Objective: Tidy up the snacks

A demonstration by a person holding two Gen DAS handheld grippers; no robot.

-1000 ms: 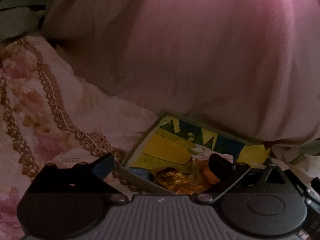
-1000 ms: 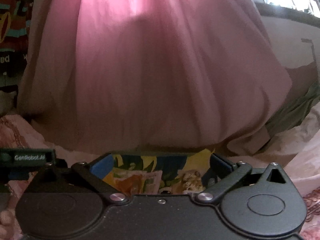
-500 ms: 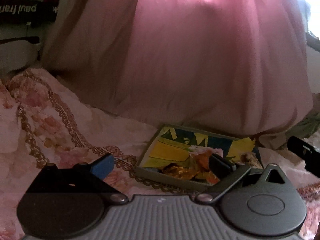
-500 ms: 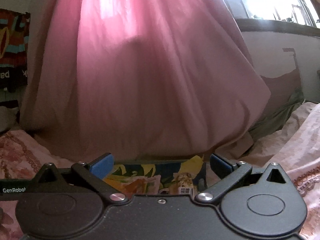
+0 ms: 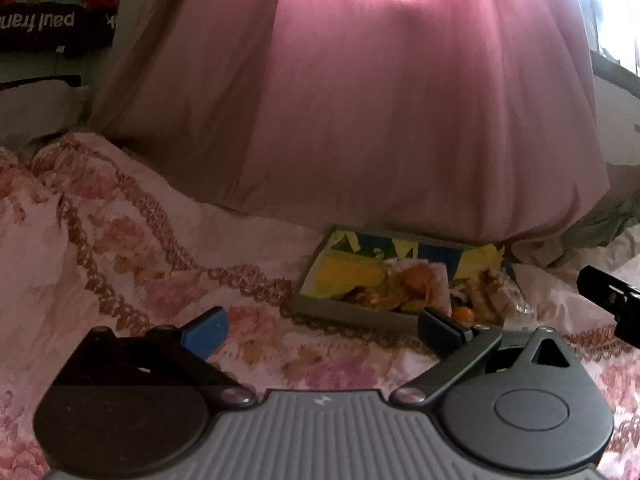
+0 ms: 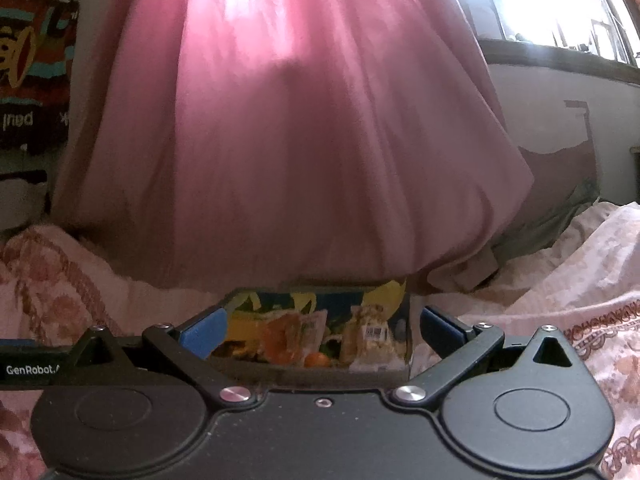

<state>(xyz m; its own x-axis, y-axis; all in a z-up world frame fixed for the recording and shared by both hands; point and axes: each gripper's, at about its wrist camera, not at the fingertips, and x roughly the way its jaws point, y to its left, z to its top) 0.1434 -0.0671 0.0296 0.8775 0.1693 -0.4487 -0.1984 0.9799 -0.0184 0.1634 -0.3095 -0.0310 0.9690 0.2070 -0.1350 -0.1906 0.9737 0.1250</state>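
Both grippers have pulled back from the tray [image 5: 340, 312], which looks smaller and farther off than a second ago. The left gripper [image 5: 320, 330] is spread wide and holds nothing, over bare flowered blanket [image 5: 120, 248]. The right gripper [image 6: 320, 330] is spread wide too, and empty. The snacks [image 6: 304, 336] lie in the tray, close under the pink curtain [image 6: 296, 140]. Only the left view shows the tray's whole near edge and the other gripper's tip at far right. Only the right view shows the bright window [image 6: 540, 4].
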